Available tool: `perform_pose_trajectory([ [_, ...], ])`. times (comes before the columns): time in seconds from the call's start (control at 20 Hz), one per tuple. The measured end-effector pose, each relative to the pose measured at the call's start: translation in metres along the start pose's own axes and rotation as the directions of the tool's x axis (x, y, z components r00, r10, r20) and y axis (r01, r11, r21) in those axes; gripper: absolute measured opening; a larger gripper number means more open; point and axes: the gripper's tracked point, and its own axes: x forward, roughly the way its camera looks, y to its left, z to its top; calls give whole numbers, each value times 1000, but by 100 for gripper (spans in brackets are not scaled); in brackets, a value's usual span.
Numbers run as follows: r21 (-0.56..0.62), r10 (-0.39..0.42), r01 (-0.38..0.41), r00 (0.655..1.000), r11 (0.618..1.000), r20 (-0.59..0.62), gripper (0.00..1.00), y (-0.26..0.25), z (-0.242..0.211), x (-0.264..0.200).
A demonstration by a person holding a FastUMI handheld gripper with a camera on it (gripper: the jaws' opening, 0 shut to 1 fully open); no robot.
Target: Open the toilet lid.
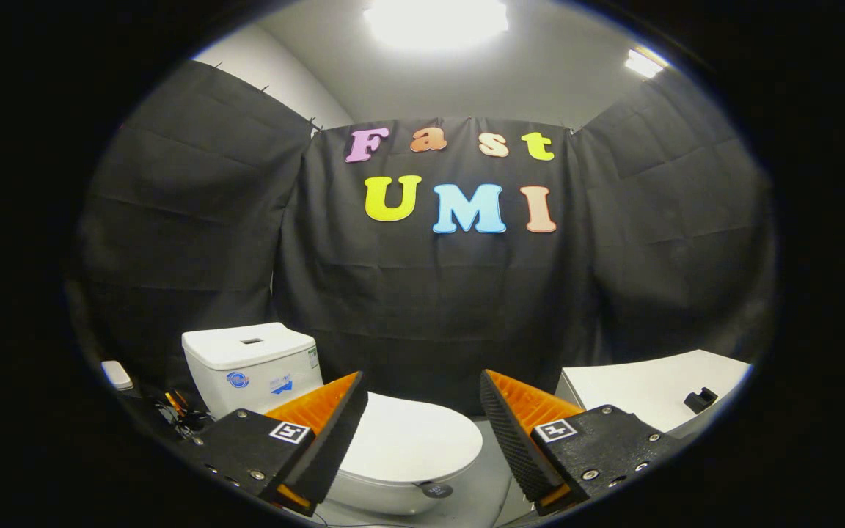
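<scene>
A: How far along was the task judged to be?

B: Barely begun. The toilet lid was seen lying flat and shut on the bowl, just in front of the cistern. The tongs were held spread wide, nothing gripped, above the lid and apart from it. Reaching its front edge and lifting were left.

A: And the surfaces?

B: The lid was noted as smooth, glossy, oval; the cistern as boxy and hard. A flat white counter was seen right of the lid.
</scene>
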Motion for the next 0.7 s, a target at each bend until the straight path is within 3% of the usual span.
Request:
perform_pose_trajectory([
  [0.7, 13, -11, 11, 1000, 1000, 1, 95, -3, -3, 1],
])
